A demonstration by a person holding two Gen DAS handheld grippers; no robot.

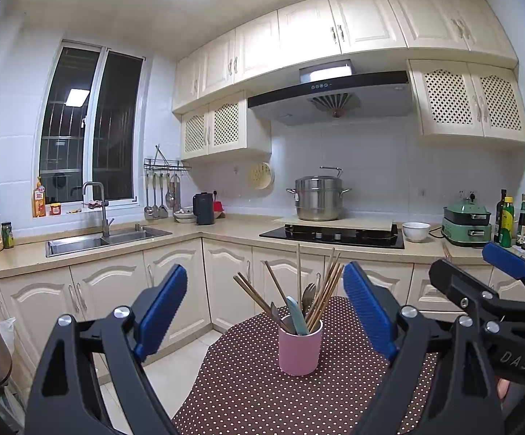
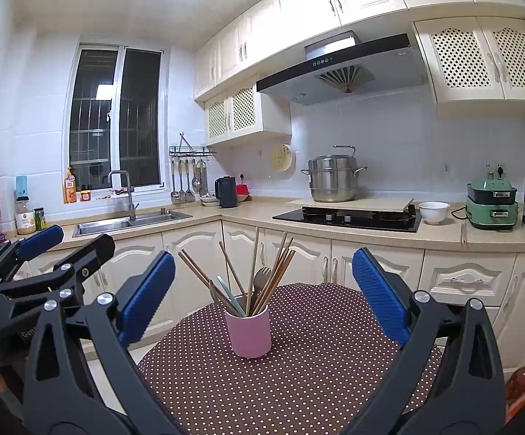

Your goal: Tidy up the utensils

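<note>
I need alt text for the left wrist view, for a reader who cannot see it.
A pink cup holding chopsticks, a fork and other utensils stands on a polka-dot table, framed by the open left gripper. The right gripper, also open, is at right; kitchen counters lie behind.

Matt pink cup [image 1: 300,348], wooden chopsticks [image 1: 329,286]

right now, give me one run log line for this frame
stage: utensils in pink cup on dotted table | left gripper: open, empty | right gripper: open, empty | contact: none
</note>
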